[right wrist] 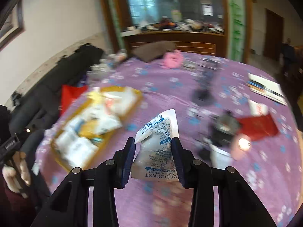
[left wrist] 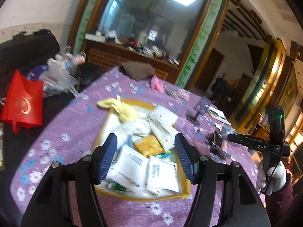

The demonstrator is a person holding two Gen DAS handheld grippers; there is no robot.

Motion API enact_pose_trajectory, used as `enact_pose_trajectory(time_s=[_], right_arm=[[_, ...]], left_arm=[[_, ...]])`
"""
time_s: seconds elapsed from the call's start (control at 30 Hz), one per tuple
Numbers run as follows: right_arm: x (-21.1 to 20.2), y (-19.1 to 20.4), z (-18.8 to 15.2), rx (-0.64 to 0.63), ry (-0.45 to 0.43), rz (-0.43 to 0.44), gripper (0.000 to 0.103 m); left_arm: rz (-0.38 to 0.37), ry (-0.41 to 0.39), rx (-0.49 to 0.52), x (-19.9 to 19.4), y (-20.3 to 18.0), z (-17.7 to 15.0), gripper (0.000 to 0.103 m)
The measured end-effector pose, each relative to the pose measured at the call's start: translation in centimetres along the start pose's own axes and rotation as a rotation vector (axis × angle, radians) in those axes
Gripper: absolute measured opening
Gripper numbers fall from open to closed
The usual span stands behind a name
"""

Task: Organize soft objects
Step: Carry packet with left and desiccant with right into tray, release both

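A yellow-rimmed tray [left wrist: 184, 187] on the purple flowered tablecloth holds several white packets, a yellow packet [left wrist: 147, 145] and a yellow cloth [left wrist: 123, 107]. My left gripper [left wrist: 145, 158] is open and empty above the tray's near half. My right gripper [right wrist: 153, 158] is shut on a clear desiccant packet [right wrist: 158, 145] and holds it above the cloth, to the right of the tray [right wrist: 56, 151]. The right gripper's body also shows at the right of the left wrist view [left wrist: 265, 145].
A pink soft item [right wrist: 173, 58] and a brown cushion [right wrist: 153, 50] lie at the table's far side. A red pouch [right wrist: 259, 126], dark clutter [right wrist: 225, 126] and booklets [right wrist: 267, 88] lie to the right. A red bag [left wrist: 22, 104] sits on the dark sofa to the left.
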State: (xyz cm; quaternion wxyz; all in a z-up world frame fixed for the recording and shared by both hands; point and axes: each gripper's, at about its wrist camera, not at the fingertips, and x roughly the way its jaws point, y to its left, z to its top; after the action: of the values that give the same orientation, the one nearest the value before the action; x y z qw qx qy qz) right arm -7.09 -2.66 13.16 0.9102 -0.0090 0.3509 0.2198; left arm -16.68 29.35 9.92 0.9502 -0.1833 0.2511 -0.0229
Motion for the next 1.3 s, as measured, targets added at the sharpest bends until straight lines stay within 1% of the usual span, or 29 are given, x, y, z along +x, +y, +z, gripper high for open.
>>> enact_pose_trajectory(time_s=[0.07, 0.2, 0.33, 0.47, 0.53, 0.73, 0.8, 0.83, 0.9, 0.97, 1.07, 1.13, 1.17, 1.23, 1.27, 1.3], right_arm=[[1.3, 2.5, 1.1, -0.025, 0.015, 0.071, 0.038], [4.2, 5.8, 2.7, -0.053, 0.061, 0.148, 0.038], [8.4, 8.3, 4.4, -0.065, 0.114, 0.180, 0.038], [12.7, 10.2, 6.3, -0.051, 0.166, 0.204, 0.039], [14.6, 10.9, 7.4, -0.055, 0.174, 0.188, 0.039], [19.8, 12.6, 11.6, -0.083, 0.172, 0.090, 0.040], [21.6, 12.9, 12.3, -0.086, 0.191, 0.067, 0.046], [22.5, 12.9, 12.7, -0.080, 0.203, 0.054, 0.047], [23.7, 13.3, 13.1, -0.059, 0.208, 0.050, 0.057], [23.7, 13.2, 13.3, -0.028, 0.194, 0.066, 0.062], [22.1, 12.2, 13.0, 0.003, 0.145, 0.090, 0.064], [20.1, 11.4, 12.5, 0.020, 0.104, 0.106, 0.067], [19.0, 10.9, 11.9, 0.026, 0.087, 0.112, 0.070], [16.4, 10.2, 10.5, 0.033, 0.046, 0.135, 0.071], [15.6, 10.1, 10.0, 0.033, 0.038, 0.144, 0.071], [14.1, 9.9, 8.8, 0.032, 0.019, 0.157, 0.072]], left_arm=[[0.038, -0.030, 0.021, -1.0, 0.5, -0.3, 0.067], [0.092, -0.034, 0.055, -1.3, 1.6, -1.0, 0.068], [0.110, -0.020, 0.064, -1.0, 2.8, -1.8, 0.068], [0.109, -0.007, 0.049, -0.8, 3.9, -2.4, 0.068], [0.105, 0.002, 0.036, -0.6, 4.5, -2.6, 0.068], [0.104, 0.016, 0.031, -0.6, 5.0, -3.1, 0.068], [0.109, 0.017, 0.038, -0.5, 4.9, -3.1, 0.068], [0.118, 0.014, 0.043, -0.5, 4.8, -3.1, 0.068], [0.133, 0.003, 0.056, -0.5, 4.6, -3.2, 0.068], [0.141, -0.007, 0.063, -0.4, 4.4, -3.2, 0.068], [0.181, -0.034, 0.075, -0.4, 3.8, -2.9, 0.069], [0.268, -0.100, 0.100, -1.3, 2.8, -2.7, 0.069], [0.341, -0.151, 0.130, -2.0, 2.0, -2.6, 0.069], [0.452, -0.243, 0.182, -3.2, 0.4, -2.6, 0.082], [0.493, -0.297, 0.208, -4.0, -0.6, -2.7, 0.093], [0.483, -0.352, 0.231, -4.7, -1.6, -2.8, 0.101]])
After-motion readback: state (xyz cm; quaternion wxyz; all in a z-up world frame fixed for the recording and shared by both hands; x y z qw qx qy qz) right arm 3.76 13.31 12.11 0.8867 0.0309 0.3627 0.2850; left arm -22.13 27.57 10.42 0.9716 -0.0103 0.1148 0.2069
